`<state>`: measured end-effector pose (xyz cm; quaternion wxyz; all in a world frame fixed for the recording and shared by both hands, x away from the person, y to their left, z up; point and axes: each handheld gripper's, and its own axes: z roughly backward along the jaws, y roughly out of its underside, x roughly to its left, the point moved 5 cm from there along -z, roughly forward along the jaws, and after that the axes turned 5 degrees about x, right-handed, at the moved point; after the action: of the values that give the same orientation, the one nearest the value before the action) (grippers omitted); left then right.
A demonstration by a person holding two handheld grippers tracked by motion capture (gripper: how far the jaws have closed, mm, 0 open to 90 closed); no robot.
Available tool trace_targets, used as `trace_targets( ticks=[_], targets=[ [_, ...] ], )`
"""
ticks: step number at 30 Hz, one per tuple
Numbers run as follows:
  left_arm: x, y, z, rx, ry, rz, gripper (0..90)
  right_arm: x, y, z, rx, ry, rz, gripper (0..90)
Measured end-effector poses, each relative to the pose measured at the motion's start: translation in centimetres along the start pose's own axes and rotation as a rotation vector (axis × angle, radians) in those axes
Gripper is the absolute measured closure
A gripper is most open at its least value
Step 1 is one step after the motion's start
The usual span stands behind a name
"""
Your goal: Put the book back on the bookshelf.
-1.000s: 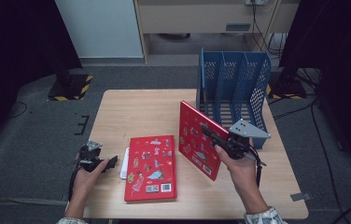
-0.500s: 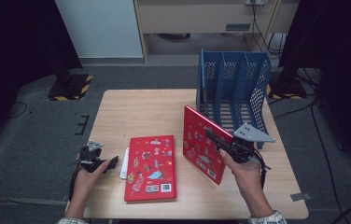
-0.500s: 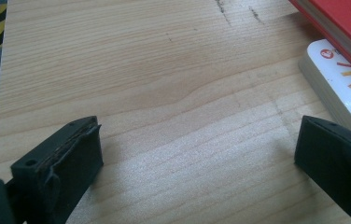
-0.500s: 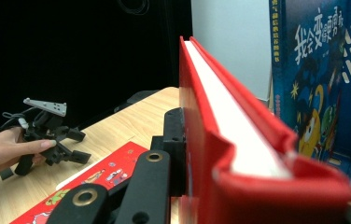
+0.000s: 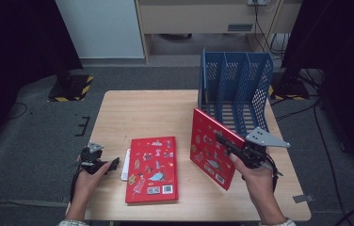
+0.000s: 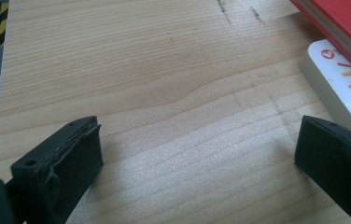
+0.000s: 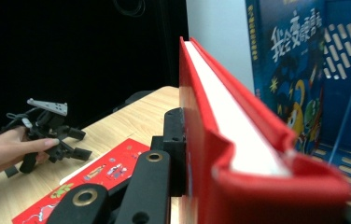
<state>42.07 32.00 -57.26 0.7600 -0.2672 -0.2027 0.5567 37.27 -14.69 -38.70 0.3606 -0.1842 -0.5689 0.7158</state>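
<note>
Red hardcover book stands tilted above the right part of the wooden table, held clear of the top in the right gripper. In the high view its picture cover faces left and its upper corner leans toward the blue file rack, which stands at the table's far right edge; the book is just in front of the rack's open side, not inside any compartment. The right gripper's jaws are closed tight on the book, one on each cover. In the right gripper view the near black jaw lies flat against the red cover and the white page edges run away from the camera, with a blue book standing in the rack behind.

A second red book lies flat near the table's front edge, cover up, with a white card pack sticking out from under its left side.

The left gripper rests low at the table's front left corner, pointing toward that flat book. Its jaws stand wide apart with bare wood between them and nothing in their grasp; in the left gripper view the white pack sits just beyond the right-hand jaw, whether touching it I cannot tell.
</note>
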Motion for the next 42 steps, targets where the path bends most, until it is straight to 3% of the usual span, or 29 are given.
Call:
trace_targets(
  ticks=[8, 22, 36, 42],
  targets=[
    [0.0, 0.0, 0.0, 0.000, -0.002, 0.002, 0.0, -0.1, -2.0, 2.1, -0.021, 0.008, -0.005, 79.9],
    [0.0, 0.0, 0.0, 0.000, -0.003, 0.003, 0.0, -1.6, -6.4, 4.0, -0.054, 0.043, -0.051, 79.9],
    [0.0, 0.0, 0.0, 0.000, -0.004, 0.005, 0.0, -3.8, -9.8, 4.1, -0.081, 0.116, -0.051, 79.9],
    [0.0, 0.0, 0.0, 0.001, -0.003, 0.006, 0.0, -4.7, -10.5, 3.7, -0.066, 0.165, -0.042, 79.9]
  ],
)
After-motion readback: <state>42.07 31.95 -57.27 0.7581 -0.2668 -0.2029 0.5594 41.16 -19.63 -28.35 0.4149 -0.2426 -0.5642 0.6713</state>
